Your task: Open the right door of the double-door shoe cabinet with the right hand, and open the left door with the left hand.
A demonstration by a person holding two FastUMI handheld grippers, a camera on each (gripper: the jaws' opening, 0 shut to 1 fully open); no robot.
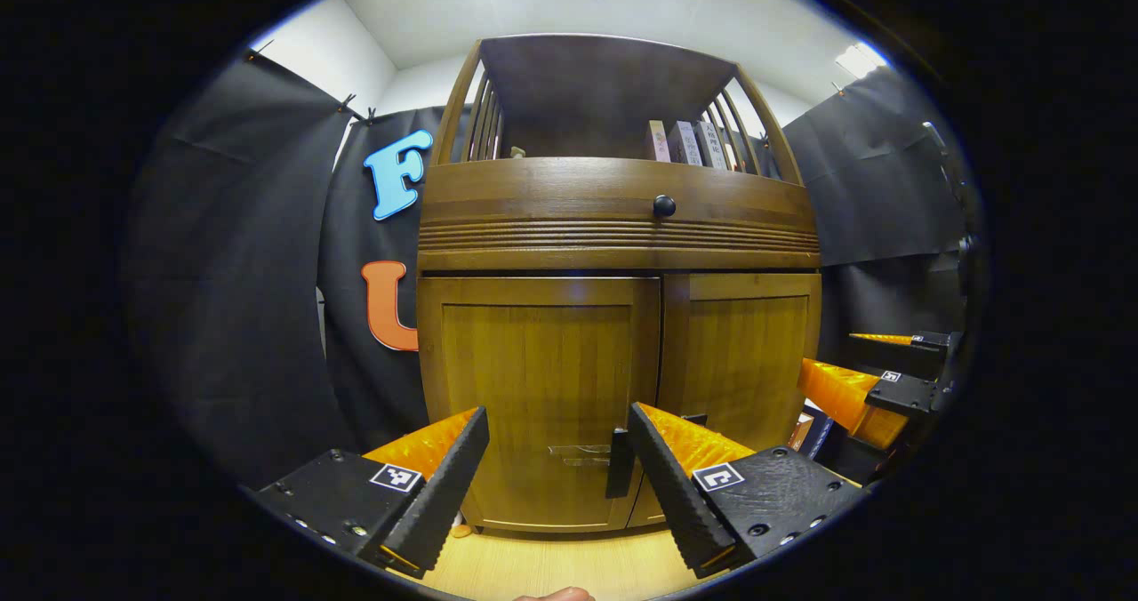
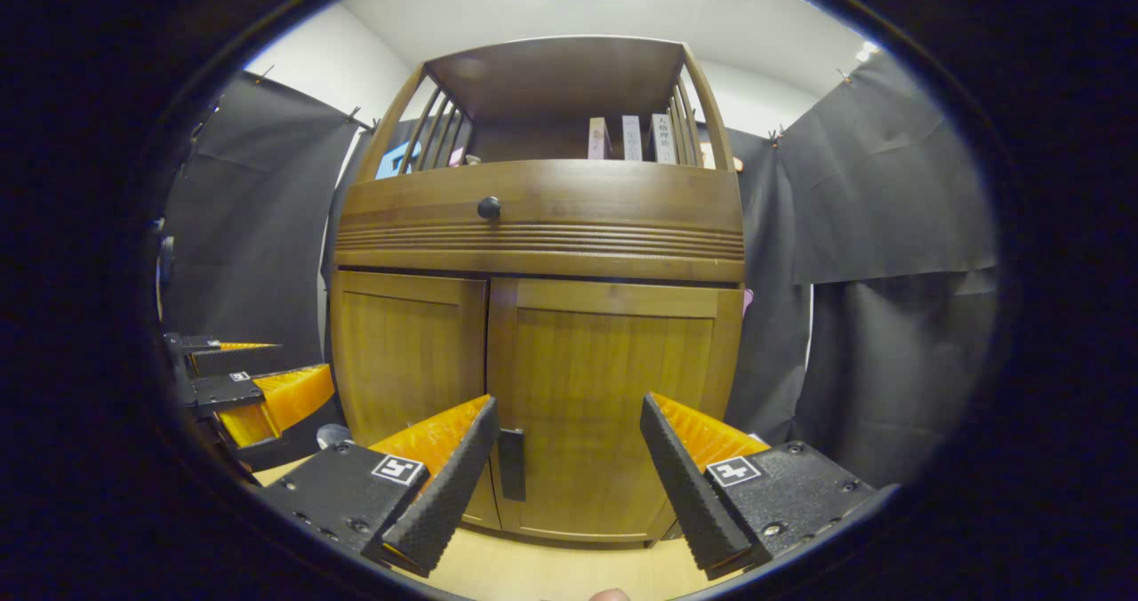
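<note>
In the left gripper view, the left gripper point(image 1: 556, 423) is held with its fingers spread wide apart and nothing between them. Straight ahead of it the shoe cabinet point(image 1: 618, 219) is seen, both doors shut. The left door point(image 1: 533, 388) lies directly beyond the gap between the fingers, and its dark handle point(image 1: 619, 463) stands just inside the finger on the right-hand side, apart from it as far as can be told. The right door point(image 1: 742, 352) is seen beyond that finger. Above the doors a drawer front with a round black knob point(image 1: 664, 206) is found, and higher still an open shelf carrying a few books point(image 1: 685, 143). Off to the right, the right gripper point(image 1: 876, 374) is seen, its fingers apart, near the cabinet's right side. Pale wooden floor point(image 1: 551, 565) lies below.

In the right gripper view, the right gripper point(image 2: 569, 423) is likewise held open and empty. The right door point(image 2: 613, 405) is faced squarely through the gap; its dark handle point(image 2: 511, 464) sits just beside the finger on the left-hand side, not gripped. The left door point(image 2: 404, 352) lies beyond that finger. The left gripper point(image 2: 253, 374) is seen low at the far left, open.
</note>
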